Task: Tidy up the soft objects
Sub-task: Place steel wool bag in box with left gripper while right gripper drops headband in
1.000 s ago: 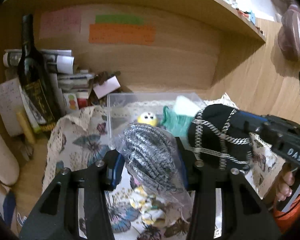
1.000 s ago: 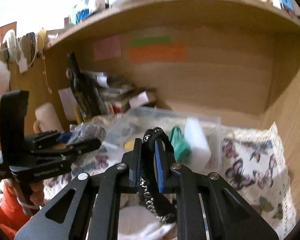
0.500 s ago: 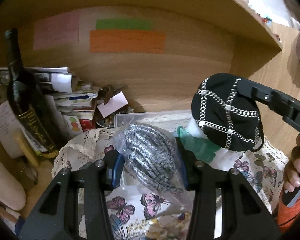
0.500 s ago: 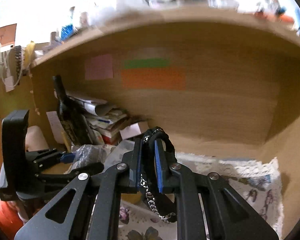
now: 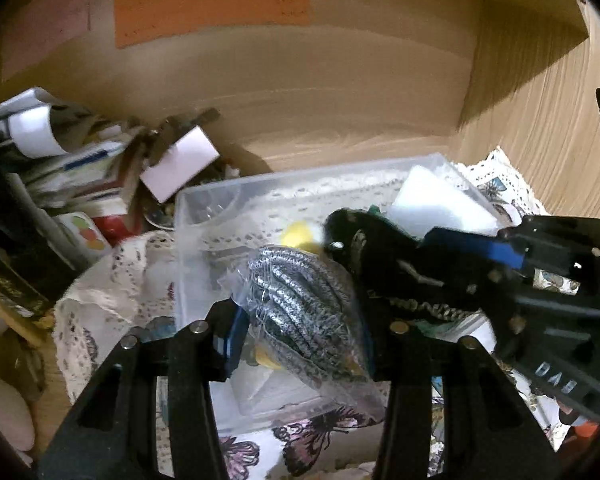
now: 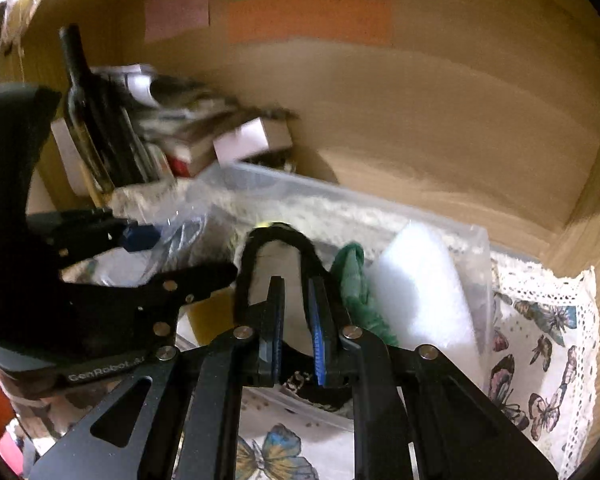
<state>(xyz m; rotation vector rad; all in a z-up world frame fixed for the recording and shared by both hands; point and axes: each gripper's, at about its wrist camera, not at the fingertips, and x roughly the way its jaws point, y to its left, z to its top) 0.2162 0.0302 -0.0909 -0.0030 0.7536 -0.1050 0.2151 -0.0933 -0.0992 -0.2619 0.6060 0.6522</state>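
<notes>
My left gripper (image 5: 300, 336) is shut on a clear bag of grey-and-black knit fabric (image 5: 300, 312), held over the front of a clear plastic bin (image 5: 204, 208). My right gripper (image 6: 296, 320) has its jaws slightly apart, and the black chain-trimmed cap (image 6: 276, 240) droops loose around them over the bin (image 6: 476, 236). The cap (image 5: 364, 240) also shows in the left wrist view, lying in the bin at the right gripper's tips. A white sponge block (image 6: 420, 292), a green cloth (image 6: 356, 284) and a yellow toy (image 5: 300, 232) lie in the bin.
The bin stands on a butterfly-print lace cloth (image 6: 540, 360) inside a wooden shelf alcove. A dark wine bottle (image 6: 88, 112), stacked papers and small boxes (image 5: 100, 168) crowd the back left. Coloured paper labels (image 6: 308, 16) are stuck on the back wall.
Both grippers came down toward the bin. The right gripper lowered the black cap into the bin and its jaws spread apart. The left gripper still grips the bagged knit.
</notes>
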